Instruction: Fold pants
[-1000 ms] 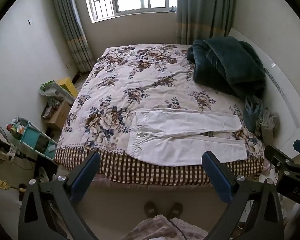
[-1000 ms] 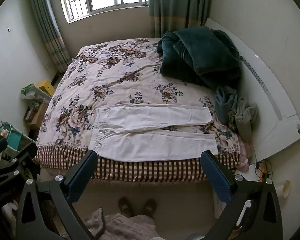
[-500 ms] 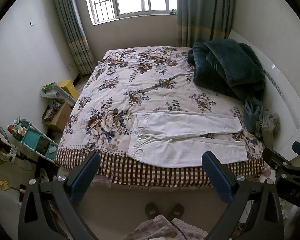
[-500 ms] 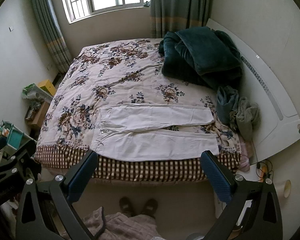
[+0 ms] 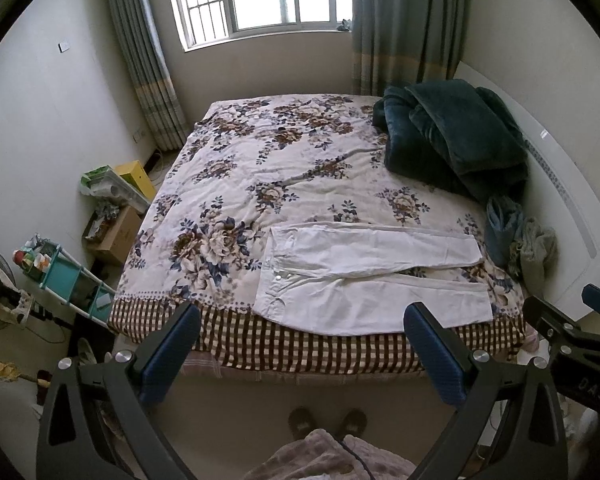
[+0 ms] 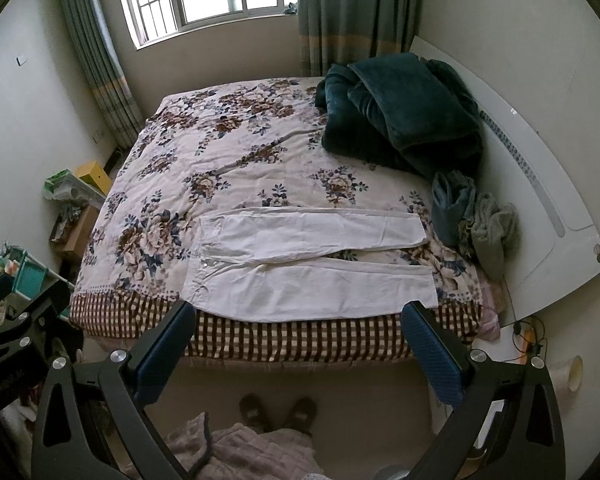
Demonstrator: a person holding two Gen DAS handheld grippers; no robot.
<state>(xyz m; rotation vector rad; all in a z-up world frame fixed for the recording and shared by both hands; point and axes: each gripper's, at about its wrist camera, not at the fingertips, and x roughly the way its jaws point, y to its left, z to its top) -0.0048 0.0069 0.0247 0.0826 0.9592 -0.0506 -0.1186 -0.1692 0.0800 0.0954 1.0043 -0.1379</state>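
White pants [image 5: 372, 276] lie flat on the near edge of a bed with a floral cover [image 5: 268, 184], waistband to the left, both legs pointing right and slightly apart. They also show in the right wrist view [image 6: 308, 264]. My left gripper [image 5: 300, 344] is open and empty, held high above the floor, well back from the bed. My right gripper [image 6: 298, 344] is also open and empty, at a similar height, to the right of the left one. Neither touches the pants.
A dark green blanket [image 5: 452, 140] is heaped at the bed's far right, with a pile of clothes [image 5: 520, 240] beside a white headboard [image 6: 540, 200]. Boxes and a teal rack [image 5: 64, 276] stand left of the bed. My feet [image 5: 328, 420] are on the floor below.
Both views have drifted slightly, the bed and pants sliding a little lower in frame. The pants have not moved and both grippers stay open.
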